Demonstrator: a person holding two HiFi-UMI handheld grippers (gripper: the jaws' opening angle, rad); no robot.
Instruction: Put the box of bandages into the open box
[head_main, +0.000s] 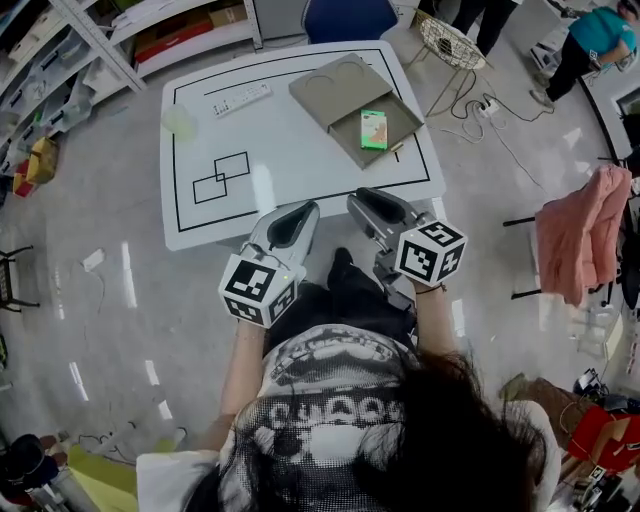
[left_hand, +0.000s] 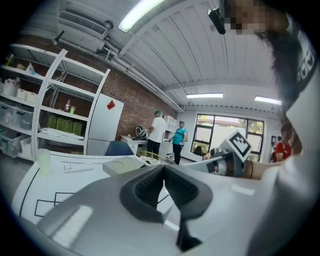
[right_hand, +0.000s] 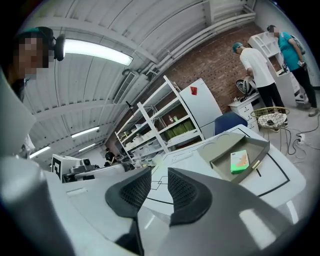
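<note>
The green box of bandages (head_main: 373, 129) lies flat inside the open grey cardboard box (head_main: 405, 118) at the far right of the white table (head_main: 290, 140). The right gripper view shows the bandage box (right_hand: 239, 161) resting in that tray (right_hand: 225, 156), well beyond the jaws. Both grippers hang at the table's near edge, close to the person's body and far from the box. My left gripper (head_main: 300, 212) (left_hand: 163, 172) has its pads together with nothing between them. The pads of my right gripper (head_main: 365, 200) (right_hand: 159, 180) stand apart over an empty gap.
A white remote-like strip (head_main: 240, 99) and a translucent cup (head_main: 180, 122) sit at the table's far left. Black rectangle outlines (head_main: 222, 177) mark its middle. A blue chair (head_main: 350, 18), a wire basket (head_main: 450, 42), floor cables and a pink cloth on a rack (head_main: 585, 235) surround the table.
</note>
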